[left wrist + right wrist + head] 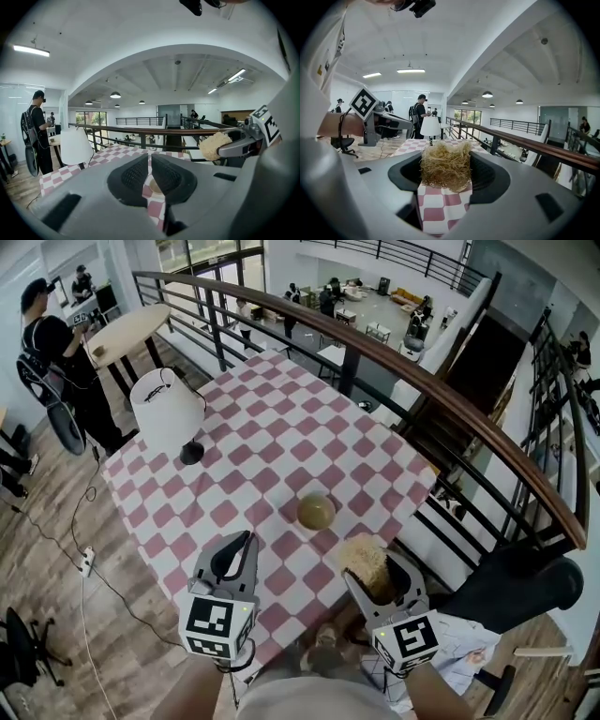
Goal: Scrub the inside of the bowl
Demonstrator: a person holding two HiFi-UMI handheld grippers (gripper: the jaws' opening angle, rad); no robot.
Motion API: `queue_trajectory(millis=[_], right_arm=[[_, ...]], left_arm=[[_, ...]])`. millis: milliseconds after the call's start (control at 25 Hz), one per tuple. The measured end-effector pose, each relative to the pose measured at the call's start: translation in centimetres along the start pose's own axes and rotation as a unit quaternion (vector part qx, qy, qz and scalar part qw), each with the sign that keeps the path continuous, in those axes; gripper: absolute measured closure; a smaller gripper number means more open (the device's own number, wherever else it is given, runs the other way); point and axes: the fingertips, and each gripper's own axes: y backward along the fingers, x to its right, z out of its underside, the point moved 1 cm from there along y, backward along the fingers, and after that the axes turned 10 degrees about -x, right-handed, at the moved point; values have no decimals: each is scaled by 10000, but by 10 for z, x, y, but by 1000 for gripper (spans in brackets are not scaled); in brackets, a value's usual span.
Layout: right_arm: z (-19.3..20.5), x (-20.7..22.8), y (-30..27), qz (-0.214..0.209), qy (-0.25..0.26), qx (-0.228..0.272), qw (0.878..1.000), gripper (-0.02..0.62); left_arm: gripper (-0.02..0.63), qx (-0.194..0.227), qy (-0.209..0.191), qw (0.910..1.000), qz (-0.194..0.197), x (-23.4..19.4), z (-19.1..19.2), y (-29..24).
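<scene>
A small tan bowl [317,512] stands upright on the pink and white checked table [272,437], a little ahead of both grippers. Through the narrow slit between the left jaws a bit of the bowl [154,188] shows. My left gripper [246,542] hovers over the table's near edge, shut with nothing in it. My right gripper [367,561] is shut on a straw-coloured fibre scrubber [364,557], right of and nearer than the bowl. The scrubber [445,166] fills the gap between the right jaws, and the scrubber [214,145] also shows at the right of the left gripper view.
A white table lamp [169,413] with a black base stands on the table's left side. A dark railing [394,362] runs behind and to the right of the table. A person [56,352] stands by a round table at the far left. A cable lies on the wood floor.
</scene>
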Motion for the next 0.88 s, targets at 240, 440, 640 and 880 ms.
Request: queue_trajectory(millis=[240,440,640,880], right_arm=[[13,15,-24,0,-69,-101,9999,334],[16,28,-46,-33,-139,-63,9999,334],[26,42,-69,18,-268,-147,9995,334],[38,56,-101,-13,-228,-266,9994,334]], left_arm=[[517,-214,-61,9997,114,-7,-3,-36],[517,-507,-29,9985,180,-12,9,-75],[517,-884,-36,9946,544,-3,25,-114],[517,-1368,43,9861,941,7,56,-161]])
